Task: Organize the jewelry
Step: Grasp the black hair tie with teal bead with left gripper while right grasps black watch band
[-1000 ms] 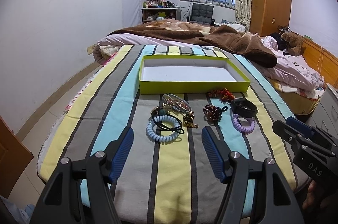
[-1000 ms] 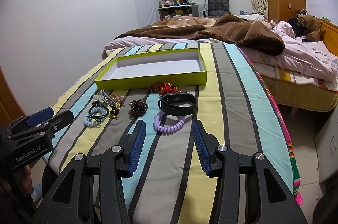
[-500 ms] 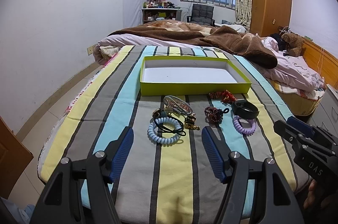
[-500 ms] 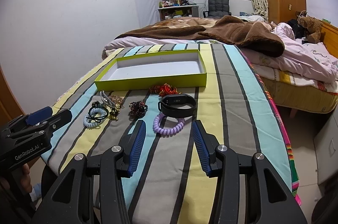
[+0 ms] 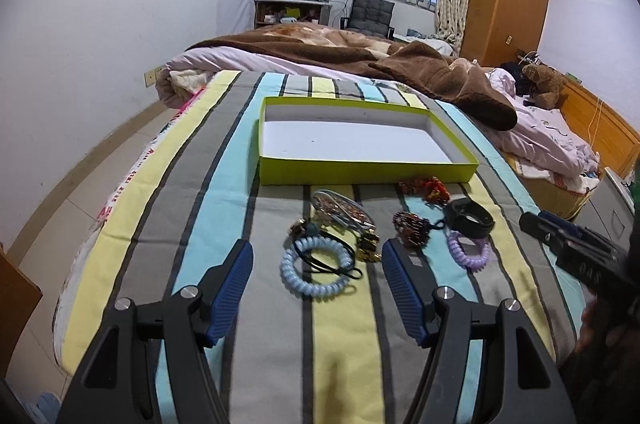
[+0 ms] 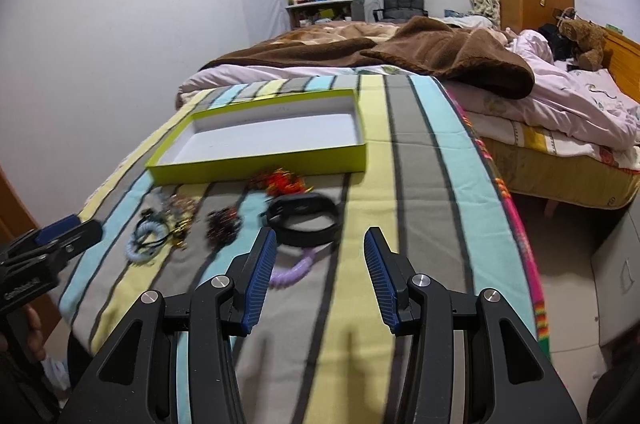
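Observation:
An empty lime-green box (image 5: 360, 172) (image 6: 260, 166) lies on the striped table cover. In front of it lie a pale blue coil bracelet (image 5: 316, 270) (image 6: 142, 248), a clear bangle (image 5: 340, 210), a dark beaded bracelet (image 5: 410, 224) (image 6: 224, 222), a red-orange piece (image 5: 430, 186) (image 6: 282, 180), a black band (image 5: 470, 218) (image 6: 304, 218) and a purple coil bracelet (image 5: 468, 252) (image 6: 290, 274). My left gripper (image 5: 316, 280) is open, just short of the blue coil. My right gripper (image 6: 320, 276) is open, near the black band and purple coil.
The striped cover (image 5: 344, 344) ends at edges left and right, with floor below. A bed with a brown blanket (image 5: 400, 64) lies behind. A grey cabinet (image 6: 616, 264) stands at the right. A teddy bear (image 6: 580, 36) sits on the bed.
Both grippers have moved forward toward the jewelry. The right one has also swung to the right, so the items sit further left in its view. Nothing has been grasped.

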Action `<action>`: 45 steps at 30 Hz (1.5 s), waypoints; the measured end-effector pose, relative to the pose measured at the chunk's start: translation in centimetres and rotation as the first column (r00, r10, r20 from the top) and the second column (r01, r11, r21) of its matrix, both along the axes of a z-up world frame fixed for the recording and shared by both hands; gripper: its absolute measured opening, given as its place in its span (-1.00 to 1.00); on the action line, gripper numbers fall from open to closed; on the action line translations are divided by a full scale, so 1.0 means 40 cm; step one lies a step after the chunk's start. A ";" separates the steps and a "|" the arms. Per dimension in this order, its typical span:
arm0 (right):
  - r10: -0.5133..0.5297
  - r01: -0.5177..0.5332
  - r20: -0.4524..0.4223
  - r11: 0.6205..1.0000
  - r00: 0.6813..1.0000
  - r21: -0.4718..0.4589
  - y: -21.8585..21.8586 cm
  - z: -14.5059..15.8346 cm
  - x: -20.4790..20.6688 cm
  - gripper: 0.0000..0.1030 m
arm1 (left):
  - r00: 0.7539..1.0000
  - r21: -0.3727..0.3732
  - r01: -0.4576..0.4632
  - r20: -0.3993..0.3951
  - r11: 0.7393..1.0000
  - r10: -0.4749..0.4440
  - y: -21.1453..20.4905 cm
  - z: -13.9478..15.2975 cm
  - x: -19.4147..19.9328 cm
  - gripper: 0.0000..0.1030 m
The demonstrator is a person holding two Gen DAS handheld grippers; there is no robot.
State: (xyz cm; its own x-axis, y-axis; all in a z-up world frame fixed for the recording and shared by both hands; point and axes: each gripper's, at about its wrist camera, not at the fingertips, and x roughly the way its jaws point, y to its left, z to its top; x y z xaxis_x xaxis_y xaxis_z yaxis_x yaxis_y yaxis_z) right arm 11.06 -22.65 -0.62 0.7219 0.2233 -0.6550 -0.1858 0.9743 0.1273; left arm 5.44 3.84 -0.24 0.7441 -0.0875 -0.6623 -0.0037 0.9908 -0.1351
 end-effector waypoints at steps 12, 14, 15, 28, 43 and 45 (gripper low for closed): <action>0.136 -0.133 -0.158 0.991 0.978 0.031 0.009 -0.067 0.159 -0.09 | 0.997 -0.140 -0.010 -0.072 0.990 -0.001 0.093 -0.030 0.075 0.33; 0.137 -0.130 -0.188 0.990 0.972 0.049 0.009 -0.080 0.186 -0.09 | 0.997 -0.143 -0.016 -0.078 0.990 0.004 0.106 -0.034 0.077 0.33; 0.132 -0.126 -0.200 0.991 0.971 0.045 0.011 -0.083 0.194 -0.09 | 0.997 -0.145 -0.016 -0.083 0.989 0.004 0.112 -0.036 0.077 0.33; 0.176 -0.179 -0.213 0.984 0.961 0.009 0.041 -0.095 0.207 -0.68 | 0.985 -0.119 0.079 -0.145 0.990 -0.096 0.104 -0.070 0.122 0.33; 0.134 -0.116 -0.178 0.987 0.975 0.112 -0.015 -0.074 0.201 -0.87 | 0.964 -0.053 0.147 -0.215 0.988 -0.156 0.047 -0.102 0.181 -0.05; 0.126 -0.105 -0.176 0.987 0.976 0.121 -0.021 -0.072 0.201 -0.87 | 0.962 -0.045 0.161 -0.216 0.986 -0.167 0.043 -0.101 0.183 -0.16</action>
